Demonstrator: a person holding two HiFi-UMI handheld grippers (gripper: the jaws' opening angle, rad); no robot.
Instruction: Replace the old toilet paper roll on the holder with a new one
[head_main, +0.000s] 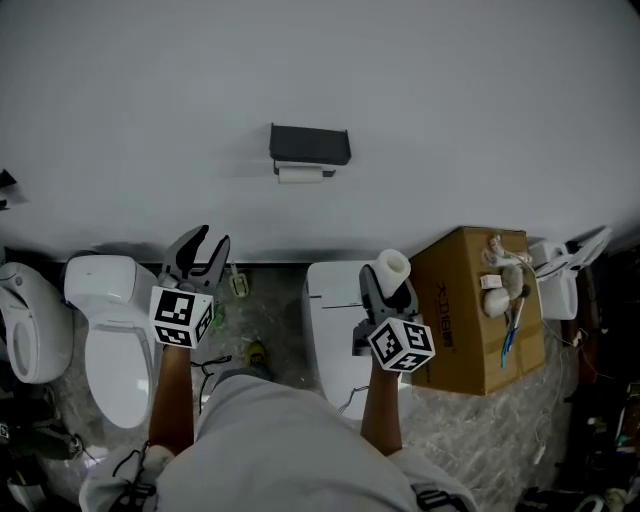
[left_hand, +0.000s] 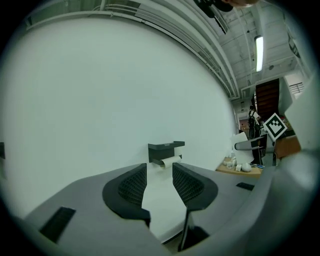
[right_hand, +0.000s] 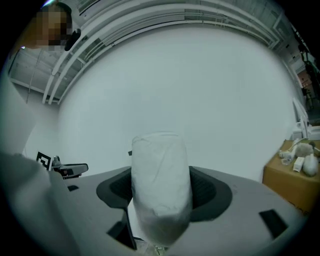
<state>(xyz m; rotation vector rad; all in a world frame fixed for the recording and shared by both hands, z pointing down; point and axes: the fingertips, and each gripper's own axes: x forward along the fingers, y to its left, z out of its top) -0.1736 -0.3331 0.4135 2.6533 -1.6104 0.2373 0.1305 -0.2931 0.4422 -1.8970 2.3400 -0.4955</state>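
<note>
A dark holder (head_main: 309, 145) hangs on the white wall, with a thin old roll (head_main: 300, 174) under its shelf. The same holder (left_hand: 165, 148) and old roll (left_hand: 169, 160) appear ahead in the left gripper view. My left gripper (head_main: 202, 250) is open and empty, pointing at the wall left of the holder. My right gripper (head_main: 388, 283) is shut on a wrapped new toilet paper roll (head_main: 391, 267), held upright. That new roll (right_hand: 160, 185) fills the right gripper view between the jaws and hides the holder.
A white toilet (head_main: 112, 335) stands at the left and another white toilet (head_main: 335, 330) below my right gripper. A cardboard box (head_main: 480, 310) with small items on top sits at the right. The white wall (head_main: 450, 120) fills the far side.
</note>
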